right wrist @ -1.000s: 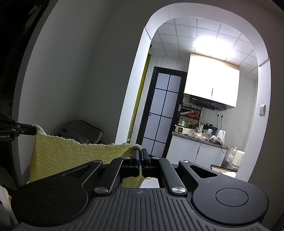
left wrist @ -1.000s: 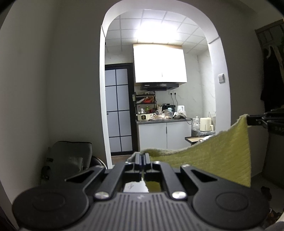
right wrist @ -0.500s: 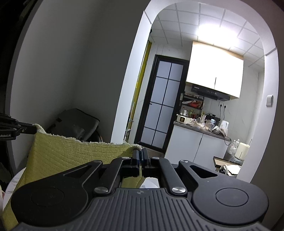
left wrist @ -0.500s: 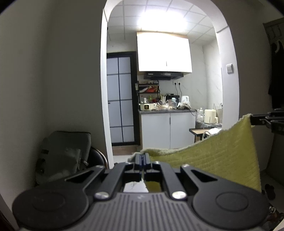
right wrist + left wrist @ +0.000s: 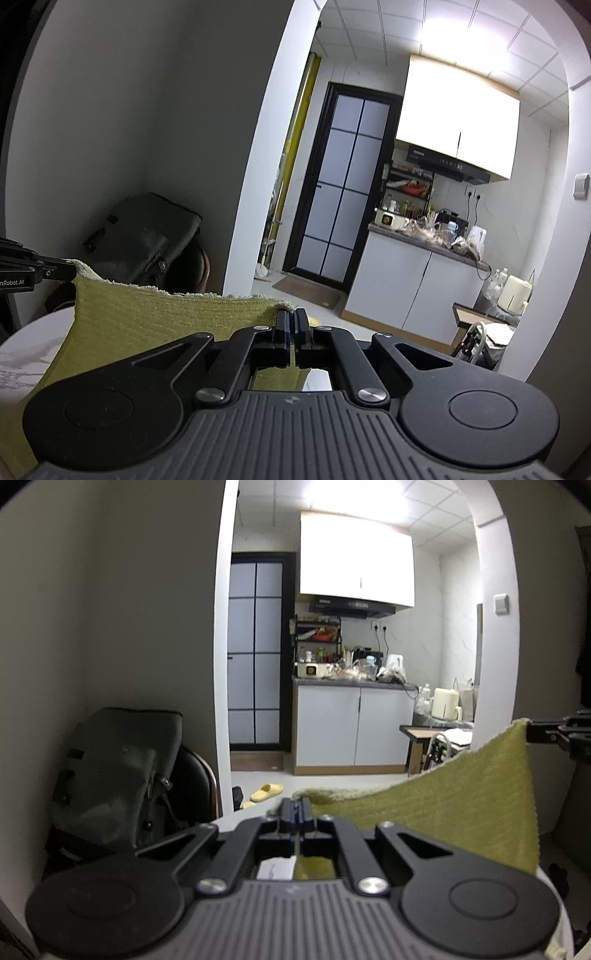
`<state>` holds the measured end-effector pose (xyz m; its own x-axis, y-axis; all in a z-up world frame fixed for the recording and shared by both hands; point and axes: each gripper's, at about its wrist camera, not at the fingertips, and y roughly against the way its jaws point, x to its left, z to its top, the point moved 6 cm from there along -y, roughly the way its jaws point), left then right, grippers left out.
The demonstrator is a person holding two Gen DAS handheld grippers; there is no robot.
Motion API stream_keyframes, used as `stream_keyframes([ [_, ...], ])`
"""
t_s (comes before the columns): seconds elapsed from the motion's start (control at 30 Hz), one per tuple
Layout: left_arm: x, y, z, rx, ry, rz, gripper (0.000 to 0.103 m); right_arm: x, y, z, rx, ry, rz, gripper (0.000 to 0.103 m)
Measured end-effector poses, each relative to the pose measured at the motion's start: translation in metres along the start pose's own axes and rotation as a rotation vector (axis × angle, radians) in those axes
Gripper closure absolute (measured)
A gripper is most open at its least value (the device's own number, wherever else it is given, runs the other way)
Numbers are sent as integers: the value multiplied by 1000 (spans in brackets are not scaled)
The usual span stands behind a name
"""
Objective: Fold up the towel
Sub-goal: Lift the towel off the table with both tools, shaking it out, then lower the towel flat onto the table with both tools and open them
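Observation:
A yellow-green ribbed towel (image 5: 454, 812) hangs stretched in the air between my two grippers. My left gripper (image 5: 295, 806) is shut on one top corner of the towel. My right gripper (image 5: 291, 321) is shut on the other top corner; the towel (image 5: 147, 317) spreads to its left. In the left wrist view the right gripper's tip (image 5: 554, 733) shows at the far right, pinching the towel's raised corner. In the right wrist view the left gripper's tip (image 5: 48, 271) shows at the far left. The towel's lower part is hidden behind the gripper bodies.
A round white marbled table (image 5: 33, 343) lies below the towel. A dark backpack on a chair (image 5: 122, 771) stands by the left wall. An arched doorway opens to a kitchen with white cabinets (image 5: 351, 731). A yellow slipper (image 5: 266, 792) lies on the floor.
Both grippers, still holding the towel, have tilted and come down, so the table and floor now show. The towel stays stretched between them.

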<state>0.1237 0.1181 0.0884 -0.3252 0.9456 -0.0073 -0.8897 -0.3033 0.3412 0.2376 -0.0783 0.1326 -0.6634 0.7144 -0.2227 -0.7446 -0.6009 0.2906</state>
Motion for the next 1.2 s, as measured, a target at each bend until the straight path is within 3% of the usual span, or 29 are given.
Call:
stream_keyframes([
  [0.47, 11, -59, -32, 105, 0, 29, 101, -5, -73, -41, 92, -31, 25, 101],
  [0.93, 18, -101, -44, 164, 5, 66, 99, -9, -129, -77, 154, -67, 48, 100],
  [1.0, 19, -107, -45, 171, 8, 74, 94, -8, -135, -79, 161, -68, 51, 100],
  [1.07, 20, -112, -46, 179, 10, 81, 82, -6, -139, -80, 166, -65, 53, 100],
  [1.13, 22, -118, -48, 186, 12, 89, 61, -5, -142, -81, 175, -60, 56, 100],
  [1.2, 23, -122, -49, 193, 14, 91, 54, -5, -147, -83, 188, -57, 56, 100],
])
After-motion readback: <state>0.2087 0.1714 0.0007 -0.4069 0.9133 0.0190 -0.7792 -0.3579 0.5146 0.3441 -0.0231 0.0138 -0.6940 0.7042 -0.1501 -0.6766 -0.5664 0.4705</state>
